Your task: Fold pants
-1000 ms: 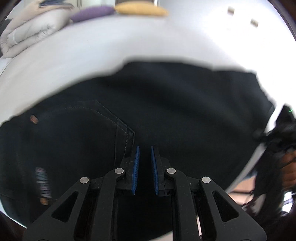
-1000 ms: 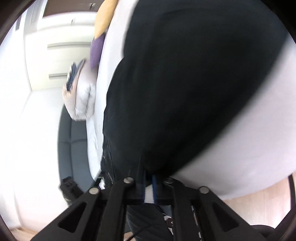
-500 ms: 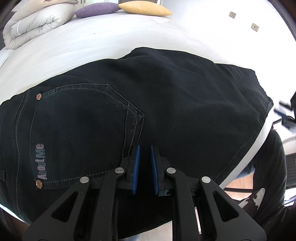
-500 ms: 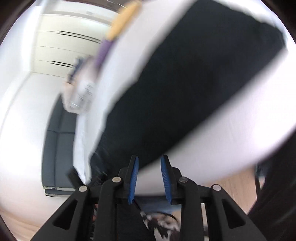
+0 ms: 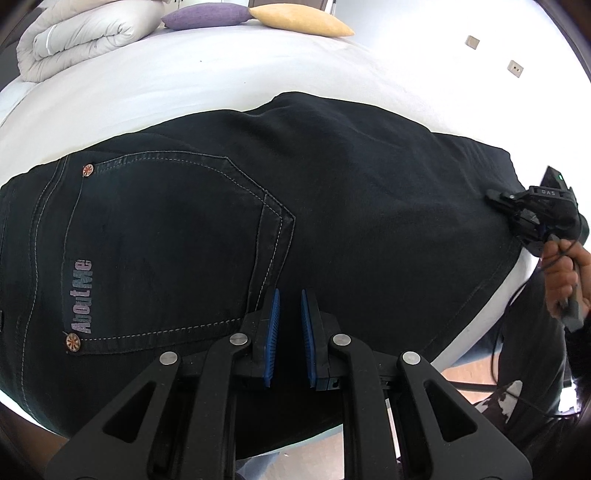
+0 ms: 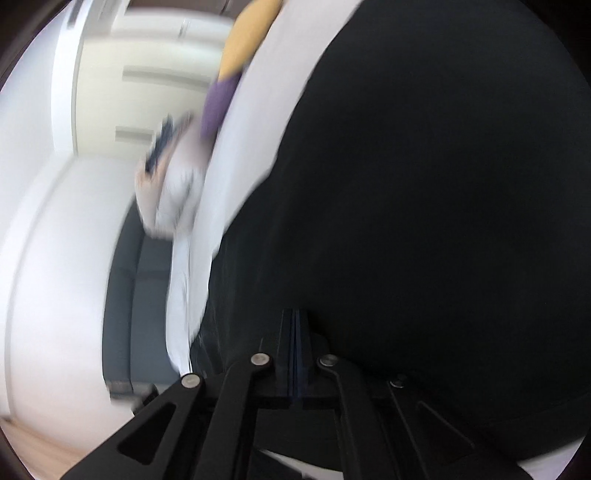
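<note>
Dark pants [image 5: 332,206] lie folded lengthwise and flat on a white bed [image 5: 221,81], a gripper at each end.

The back pocket with its pale stitching and lettered patch faces up at the waist end, where the left gripper [image 5: 288,314] hovers just above the cloth; its blue pads stand a narrow gap apart with nothing between them. At the far hem end the right gripper [image 6: 295,325], held in a hand [image 5: 561,258], meets the edge of the fabric; its jaws have just been closing and now sit fully together, though blur hides whether cloth is pinched between them. Beyond the pants, at the head of the bed, lie a folded pale duvet [image 5: 85,37], a purple cushion [image 5: 207,16] and a yellow cushion [image 5: 299,22].
</note>
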Motion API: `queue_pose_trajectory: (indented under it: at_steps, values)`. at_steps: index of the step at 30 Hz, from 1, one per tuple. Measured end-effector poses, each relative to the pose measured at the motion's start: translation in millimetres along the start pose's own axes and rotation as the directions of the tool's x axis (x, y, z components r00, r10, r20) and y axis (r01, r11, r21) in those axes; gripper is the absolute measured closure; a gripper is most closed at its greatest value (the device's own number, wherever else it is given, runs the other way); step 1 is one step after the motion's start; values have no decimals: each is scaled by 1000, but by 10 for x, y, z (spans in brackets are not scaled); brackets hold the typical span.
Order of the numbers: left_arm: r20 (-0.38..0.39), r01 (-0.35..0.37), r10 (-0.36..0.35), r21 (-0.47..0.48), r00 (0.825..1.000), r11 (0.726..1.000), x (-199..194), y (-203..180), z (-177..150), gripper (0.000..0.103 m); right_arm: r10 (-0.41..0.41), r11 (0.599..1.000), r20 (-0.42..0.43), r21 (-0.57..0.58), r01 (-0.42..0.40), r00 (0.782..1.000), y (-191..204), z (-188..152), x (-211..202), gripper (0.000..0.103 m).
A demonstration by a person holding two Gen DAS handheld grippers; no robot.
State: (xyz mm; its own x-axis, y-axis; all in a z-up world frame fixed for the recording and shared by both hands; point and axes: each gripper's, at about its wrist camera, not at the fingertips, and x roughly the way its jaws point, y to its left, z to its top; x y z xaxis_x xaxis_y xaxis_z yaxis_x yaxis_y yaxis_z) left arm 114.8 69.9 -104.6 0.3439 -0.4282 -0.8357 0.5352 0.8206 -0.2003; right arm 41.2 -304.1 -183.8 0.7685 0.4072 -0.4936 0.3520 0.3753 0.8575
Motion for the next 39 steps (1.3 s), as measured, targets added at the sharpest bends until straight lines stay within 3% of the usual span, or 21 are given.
queue_pose_trajectory:
  at_steps: [3,4,5,7,8,9,10,12,15,17,20,21,23,24,28,30,35,37,39]
  values:
    - [15,5,-5,-13,1000,1000,-19,1,-10,91,-59,994,208,102,39,976,-397,333,-616,103]
    - [19,11,-11,-29,1000,1000,-36,17,-11,91,-97,990,270,125,65,958,-497,417,-817,103]
    - [21,13,-12,-46,1000,999,-66,23,2,91,-142,983,352,163,88,925,-594,504,-1111,103]
    - [39,-6,8,-48,999,999,-170,-6,68,91,-186,974,420,200,110,888,-585,566,-1454,103]
    - [71,-9,13,-46,997,999,-256,-43,135,91,-197,975,443,179,129,875,-501,568,-1566,98]
    - [106,16,-11,-47,994,999,-335,-85,234,91,-187,980,451,143,136,873,-377,552,-1591,98]
    - [135,42,-35,-48,990,998,-382,-130,343,91,-153,988,441,101,121,884,-249,539,-1543,98]
    - [156,76,-72,-20,985,997,-359,-278,623,91,-63,998,345,2,67,936,113,505,-1193,98]
    - [137,70,-79,71,987,995,-104,-534,979,91,38,993,130,-120,-22,991,625,367,-338,98]
    - [97,87,-93,63,991,994,144,-567,1115,91,68,989,-6,-131,-68,998,840,259,264,98]
    - [30,39,-40,42,999,998,505,-492,1162,91,25,991,-97,-130,-38,995,875,184,807,98]
    - [10,13,-13,31,1000,999,600,-432,1137,91,4,995,-110,-97,-15,994,762,222,942,98]
    - [13,39,-39,-5,999,999,669,-297,1059,91,-22,999,-86,-44,18,996,586,354,1055,103]
    - [23,65,-65,-31,998,997,660,-223,1032,91,12,1000,-56,-20,-13,998,491,433,1011,103]
    - [23,67,-66,-35,998,997,666,-180,1021,91,-43,999,105,-9,44,994,348,763,667,103]
    - [28,40,-40,-10,999,999,668,-234,1015,91,-63,997,192,46,55,979,155,999,347,103]
    - [42,32,-32,-4,999,999,694,-242,991,91,-158,987,373,63,145,914,-58,1303,-323,103]
    - [46,29,-29,1,999,1000,699,-235,978,91,-205,979,419,82,189,885,-65,1343,-526,103]
    - [52,22,-22,7,998,1000,694,-245,959,91,-284,959,470,150,242,836,-72,1306,-761,103]
